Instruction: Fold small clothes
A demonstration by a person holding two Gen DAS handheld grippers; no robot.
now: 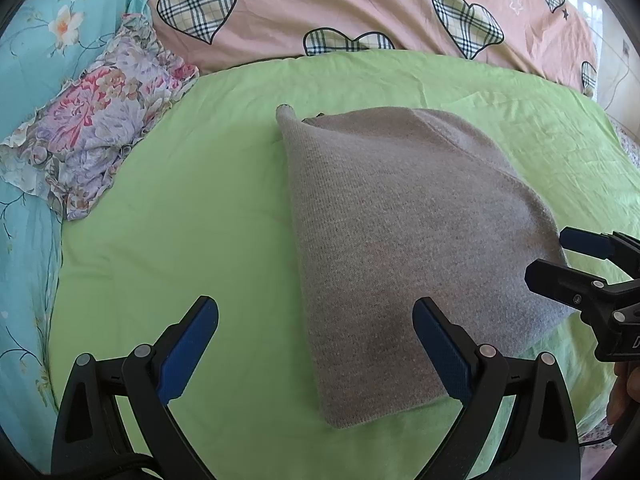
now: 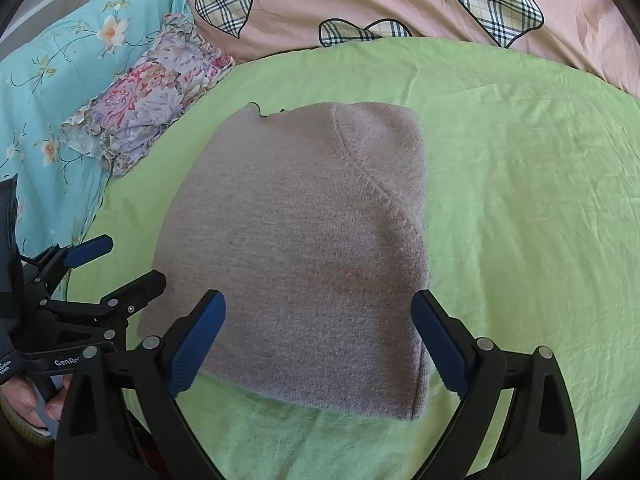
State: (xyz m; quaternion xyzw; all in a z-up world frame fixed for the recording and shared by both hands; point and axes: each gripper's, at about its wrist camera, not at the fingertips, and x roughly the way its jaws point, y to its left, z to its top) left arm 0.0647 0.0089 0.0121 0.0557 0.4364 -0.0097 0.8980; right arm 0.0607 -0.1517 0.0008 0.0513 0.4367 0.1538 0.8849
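A folded grey knit garment [image 1: 404, 248] lies flat on the green sheet [image 1: 200, 208]; it also shows in the right wrist view [image 2: 304, 248]. My left gripper [image 1: 316, 320] is open and empty, hovering over the garment's near left edge. My right gripper [image 2: 320, 316] is open and empty above the garment's near edge. The right gripper shows at the right edge of the left wrist view [image 1: 560, 256], beside the garment's right side. The left gripper shows at the left of the right wrist view [image 2: 132, 260], by the garment's left edge.
A folded floral garment [image 1: 96, 120] lies at the far left, partly on a turquoise flowered quilt [image 1: 36, 60]. A pink cover with plaid hearts [image 1: 360, 4] runs along the back. Green sheet [image 2: 520, 200] stretches to the right of the grey garment.
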